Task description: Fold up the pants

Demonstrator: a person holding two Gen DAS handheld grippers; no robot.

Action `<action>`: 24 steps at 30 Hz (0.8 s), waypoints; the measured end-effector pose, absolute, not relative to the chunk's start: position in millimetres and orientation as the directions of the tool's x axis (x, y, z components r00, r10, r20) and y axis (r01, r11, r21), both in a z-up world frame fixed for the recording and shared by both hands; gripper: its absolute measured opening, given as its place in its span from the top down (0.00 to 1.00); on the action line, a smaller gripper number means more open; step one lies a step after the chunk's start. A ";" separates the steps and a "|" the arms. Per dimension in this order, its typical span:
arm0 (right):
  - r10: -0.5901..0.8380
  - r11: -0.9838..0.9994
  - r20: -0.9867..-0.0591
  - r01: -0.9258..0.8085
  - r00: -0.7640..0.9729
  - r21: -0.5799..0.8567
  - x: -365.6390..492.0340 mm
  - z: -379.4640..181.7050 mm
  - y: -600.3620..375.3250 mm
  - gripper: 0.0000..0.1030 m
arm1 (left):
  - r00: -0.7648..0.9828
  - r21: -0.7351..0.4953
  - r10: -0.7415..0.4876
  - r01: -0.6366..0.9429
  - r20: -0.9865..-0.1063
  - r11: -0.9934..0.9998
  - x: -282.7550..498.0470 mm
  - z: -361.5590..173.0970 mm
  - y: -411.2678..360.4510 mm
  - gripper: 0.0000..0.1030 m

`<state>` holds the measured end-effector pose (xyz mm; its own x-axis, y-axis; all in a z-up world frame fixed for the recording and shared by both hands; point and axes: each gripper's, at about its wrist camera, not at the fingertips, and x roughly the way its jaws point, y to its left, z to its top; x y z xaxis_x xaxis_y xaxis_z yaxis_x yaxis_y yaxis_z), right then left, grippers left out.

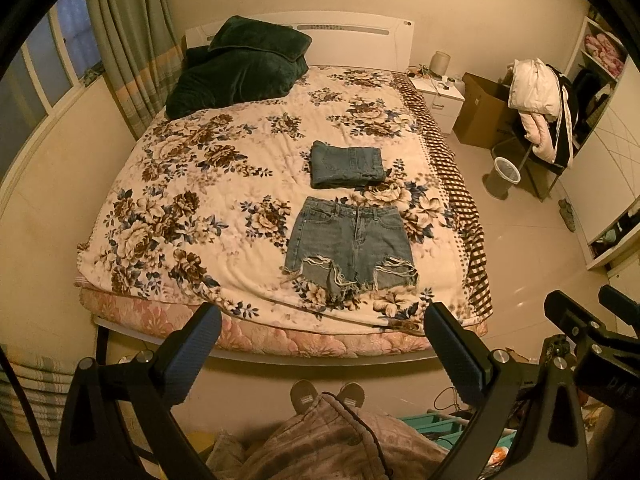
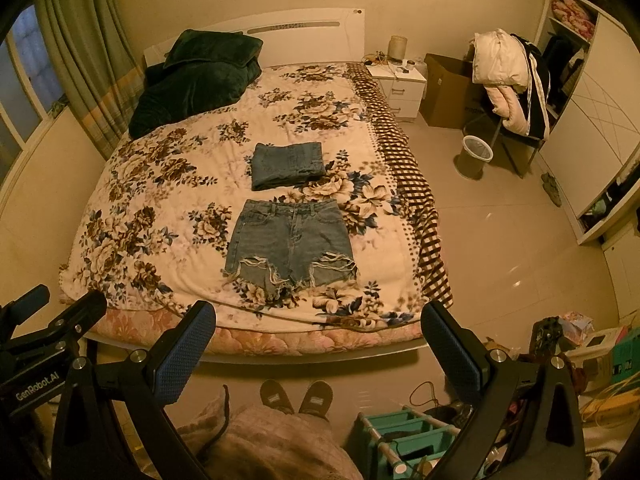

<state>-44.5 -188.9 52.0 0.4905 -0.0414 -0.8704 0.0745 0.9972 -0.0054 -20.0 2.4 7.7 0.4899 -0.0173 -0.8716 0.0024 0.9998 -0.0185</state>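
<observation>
Left wrist view: the denim shorts (image 1: 350, 246) are laid flat and face up at frame centre on the floral blanket (image 1: 168, 184), waistband toward the headboard, frayed hems toward the foot edge; presumably spread this way so a fold can be started from a side or hem. A folded denim garment (image 1: 347, 165) is set just above them, apart, likely a finished piece parked out of the way. A dark green quilt (image 1: 240, 68) is bunched at upper left. The left gripper (image 1: 320, 354) is held well back from the bed, over the floor at lower frame, pads (image 1: 188, 354) spread wide, nothing held. The right gripper (image 1: 588, 344) is seen at lower right edge; how far it is spread cannot be told here.

Right wrist view: the same shorts (image 2: 291, 246) are seen at centre, slightly left, the folded garment (image 2: 289, 165) above them, not touching. A waste bin (image 2: 476, 156) is seen on the floor at right. The right gripper (image 2: 320, 354) is likewise held back off the foot of the bed, aimed at the shorts, jaws wide apart and empty. The left gripper (image 2: 44, 320) is glimpsed at lower left. Slippered feet (image 2: 296, 396) are seen at bottom centre. The fold is judged not yet begun.
</observation>
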 end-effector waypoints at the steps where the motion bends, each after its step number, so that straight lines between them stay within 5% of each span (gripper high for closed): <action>1: -0.039 0.997 -0.871 0.074 0.490 -0.003 -44.5 51.7 -189.4 0.00 | 0.490 -0.018 -0.016 0.002 -0.872 1.000 -18.2 6.9 2.0 0.00; 11: -0.036 0.994 -0.875 0.107 0.482 0.017 -41.3 42.4 -185.2 0.00 | 0.480 -0.004 -0.002 -0.003 -0.877 1.000 -10.1 -12.1 -6.8 0.00; 24: -0.036 0.983 -0.915 0.177 0.401 0.039 87.9 -108.8 -227.0 0.00 | 0.401 0.116 0.115 -0.020 -0.909 0.993 101.2 -144.8 -20.2 0.00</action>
<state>87.9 -227.0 -108.8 0.4013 -0.0357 -0.9153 0.1768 0.9835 0.0392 101.2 -20.2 -144.8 0.4005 0.1145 -0.9091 -0.0196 0.9930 0.1165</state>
